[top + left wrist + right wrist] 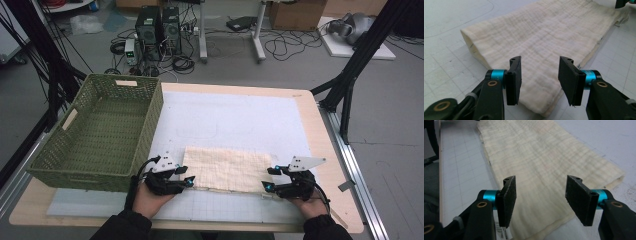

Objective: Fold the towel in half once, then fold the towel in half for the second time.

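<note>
Near edge of the folded cream cloth (227,169) is partly covered by both claws in the high view; its label corner by the right claw is too small to read. In the left gripper view the cloth's far end is cut off by the frame top, near corner sits under the jaws. Cloth is pale cream, crinkled gauze-like weave with a faint check, folded flat into a long rectangle, layered fold edge visible on one short end. It lies on the white grid mat (235,120) on the counter (327,150), just right of the green woven basket (107,130), near the person's side. Left claw (540,77) spread, pads apart above the cloth's near-left corner, nothing pinched. Right claw (540,200) spread too, over the near-right corner, pads not pressing the fabric. Floor beyond has computer towers (159,30) and cables, blurry
</note>
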Tool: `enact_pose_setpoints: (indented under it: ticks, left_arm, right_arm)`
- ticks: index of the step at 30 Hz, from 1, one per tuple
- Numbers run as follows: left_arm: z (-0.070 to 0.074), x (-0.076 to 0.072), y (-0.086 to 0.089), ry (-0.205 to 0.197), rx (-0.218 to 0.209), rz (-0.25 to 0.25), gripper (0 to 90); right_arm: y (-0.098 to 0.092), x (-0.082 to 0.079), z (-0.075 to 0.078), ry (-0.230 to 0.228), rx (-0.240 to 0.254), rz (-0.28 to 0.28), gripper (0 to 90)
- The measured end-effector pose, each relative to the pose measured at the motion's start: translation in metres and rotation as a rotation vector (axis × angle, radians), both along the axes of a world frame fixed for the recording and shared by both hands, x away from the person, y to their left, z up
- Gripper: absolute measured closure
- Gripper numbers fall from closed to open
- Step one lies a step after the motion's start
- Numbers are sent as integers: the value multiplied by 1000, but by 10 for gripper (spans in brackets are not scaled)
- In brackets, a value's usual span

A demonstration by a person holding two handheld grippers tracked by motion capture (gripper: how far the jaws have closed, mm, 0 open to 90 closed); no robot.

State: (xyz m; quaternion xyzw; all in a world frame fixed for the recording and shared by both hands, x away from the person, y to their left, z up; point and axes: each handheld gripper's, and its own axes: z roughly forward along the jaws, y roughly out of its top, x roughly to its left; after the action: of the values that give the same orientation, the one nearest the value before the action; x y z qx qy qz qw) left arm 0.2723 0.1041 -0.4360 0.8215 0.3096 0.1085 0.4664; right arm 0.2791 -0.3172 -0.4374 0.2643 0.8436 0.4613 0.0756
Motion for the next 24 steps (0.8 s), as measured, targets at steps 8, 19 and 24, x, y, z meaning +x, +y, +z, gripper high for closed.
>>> enact_pose_setpoints:
  ticks: [8,19,24]
  left_arm:
    - [0,0,0,-3,1,6,536]
    - [0,0,0,-7,8,5,531]
    - [0,1,1,-3,4,8,531]
  right_arm:
    - [0,0,0,-2,-5,-3,415]
    - [0,0,0,-4,-11,0,415]
    - [1,0,0,-9,-17,3,418]
